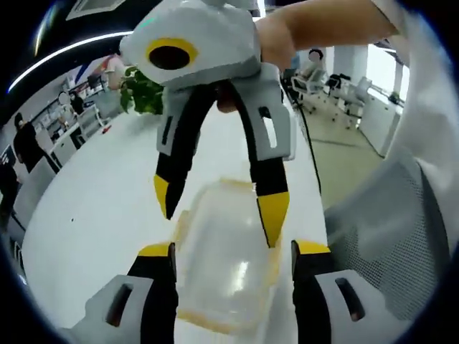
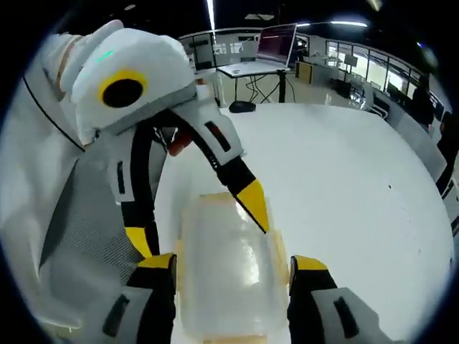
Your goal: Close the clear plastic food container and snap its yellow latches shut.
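The clear container (image 1: 226,258) sits on the white tabletop (image 1: 93,208) with its lid apparently down. The left gripper (image 1: 233,247) and right gripper (image 2: 233,261), jaws spread, straddle its opposite ends. Whether the yellow latches are snapped I cannot tell; that step looks left.

White table (image 1: 93,208) spans frame centre and left. Clear plastic container (image 1: 228,251) with yellowish rim rests on it, lower centre. Green plant (image 1: 143,92) at table's far end, upper left.
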